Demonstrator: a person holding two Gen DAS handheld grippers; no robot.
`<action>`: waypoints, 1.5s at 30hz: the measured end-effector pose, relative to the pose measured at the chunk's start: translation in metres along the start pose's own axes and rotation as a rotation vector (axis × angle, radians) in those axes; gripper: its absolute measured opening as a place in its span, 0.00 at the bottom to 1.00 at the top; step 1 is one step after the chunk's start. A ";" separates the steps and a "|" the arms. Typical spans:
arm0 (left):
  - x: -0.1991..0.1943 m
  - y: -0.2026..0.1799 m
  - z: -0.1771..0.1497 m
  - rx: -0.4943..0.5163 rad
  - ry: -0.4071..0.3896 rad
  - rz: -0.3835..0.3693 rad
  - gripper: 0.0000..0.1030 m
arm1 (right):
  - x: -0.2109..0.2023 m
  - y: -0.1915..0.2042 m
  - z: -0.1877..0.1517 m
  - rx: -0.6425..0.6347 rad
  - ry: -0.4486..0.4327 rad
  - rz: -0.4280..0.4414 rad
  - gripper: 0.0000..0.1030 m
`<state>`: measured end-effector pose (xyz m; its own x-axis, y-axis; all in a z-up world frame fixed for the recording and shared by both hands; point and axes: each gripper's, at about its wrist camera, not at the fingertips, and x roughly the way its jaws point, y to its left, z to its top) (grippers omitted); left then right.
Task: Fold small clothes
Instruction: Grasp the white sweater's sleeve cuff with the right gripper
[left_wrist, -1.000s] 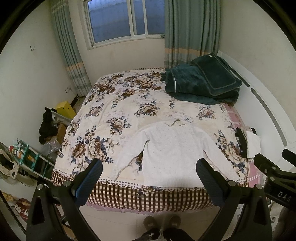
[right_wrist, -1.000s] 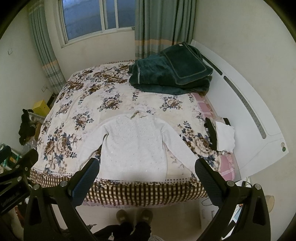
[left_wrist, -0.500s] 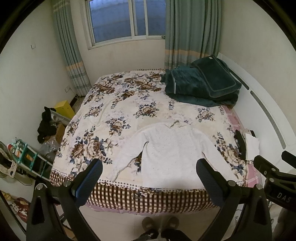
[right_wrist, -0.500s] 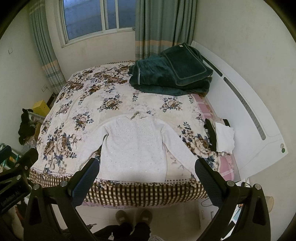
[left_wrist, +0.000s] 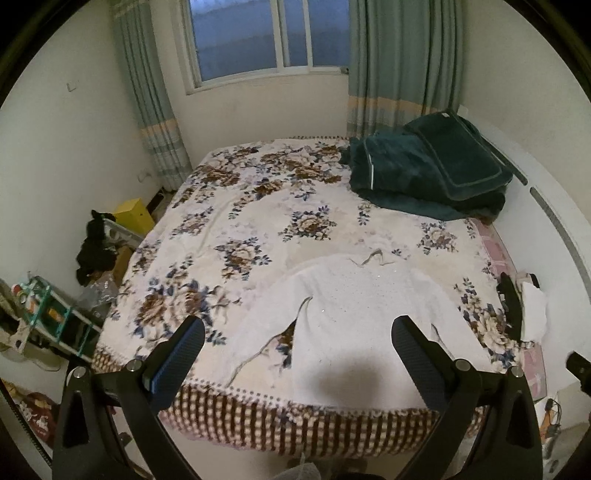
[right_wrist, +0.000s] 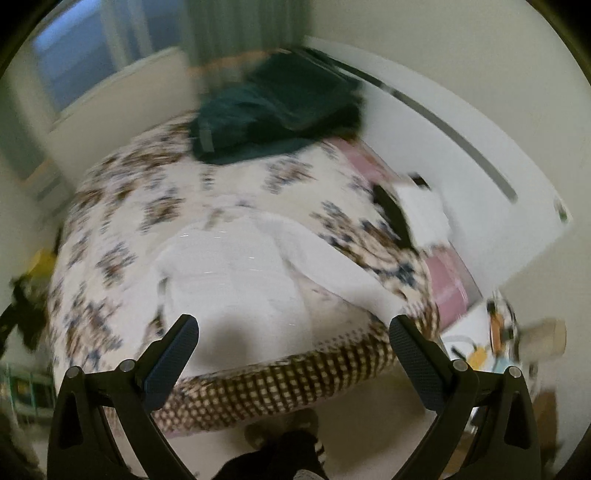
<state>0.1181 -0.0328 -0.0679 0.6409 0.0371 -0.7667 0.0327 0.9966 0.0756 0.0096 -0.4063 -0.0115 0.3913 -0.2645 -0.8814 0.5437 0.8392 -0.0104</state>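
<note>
**A:** What's the room like?

**B:** A small bedroom. The bed (left_wrist: 258, 206) fills most of it, under a floral cover with a brown checked border, and a window (left_wrist: 266, 37) with grey-green curtains (left_wrist: 399, 62) sits behind it.

**A:** Anything large lying on the bed?

**B:** A dark green folded blanket (left_wrist: 428, 173) at the far right corner, against the white headboard (right_wrist: 461, 155).

**A:** And the garment to fold?

**B:** A white long-sleeved sweater (left_wrist: 354, 317) lies flat near the front edge of the bed, collar toward the window, sleeves spread out to either side. Well off to its right, at the bed's edge, are a small white cloth (left_wrist: 533, 306) and a black item (left_wrist: 511, 302).

**A:** The claws?

**B:** The left claw (left_wrist: 297, 338) hangs above the sweater's hem with its fingers spread wide, holding nothing. The right claw (right_wrist: 293, 338) is likewise wide apart and empty over the near edge; that view is heavily blurred.

**A:** Smaller things?

**B:** A yellow box (left_wrist: 135, 214) on the floor left of the bed.
</note>
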 end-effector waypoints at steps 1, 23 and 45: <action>0.021 -0.009 0.000 0.007 0.010 0.014 1.00 | 0.024 -0.018 0.002 0.041 0.022 -0.034 1.00; 0.386 -0.128 -0.099 0.109 0.421 0.139 1.00 | 0.586 -0.344 -0.084 0.754 0.539 -0.090 0.99; 0.451 -0.145 -0.113 0.068 0.399 0.010 1.00 | 0.518 -0.350 0.090 0.563 0.141 -0.133 0.07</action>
<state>0.3154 -0.1519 -0.4967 0.2939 0.0854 -0.9520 0.0877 0.9894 0.1159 0.0891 -0.8794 -0.4213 0.2118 -0.2524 -0.9442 0.9063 0.4123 0.0931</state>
